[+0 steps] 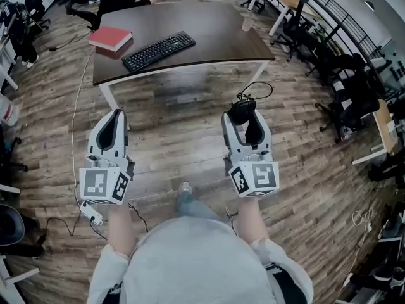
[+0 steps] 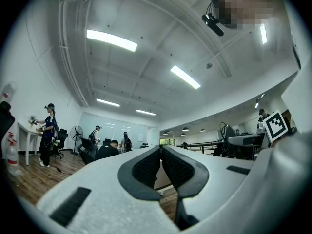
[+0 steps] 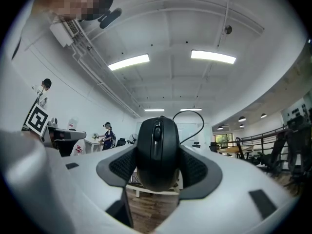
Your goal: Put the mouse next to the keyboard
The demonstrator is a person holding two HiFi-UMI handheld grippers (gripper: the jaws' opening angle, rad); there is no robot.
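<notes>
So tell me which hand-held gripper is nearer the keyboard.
Left. The left hand-held gripper hangs short of the keyboard, just off its left end; the right hand-held gripper, holding the mouse, sits farther out to its right.

No word, number or brand can be read anywhere — the cube (image 1: 101, 183) on the left gripper (image 1: 114, 120) and the cube (image 1: 255, 176) on the right gripper (image 1: 244, 120) bear only black-and-white square patterns, and the keyboard (image 1: 158, 50) keys and the red book (image 1: 110, 38) cover are too small to tell.
</notes>
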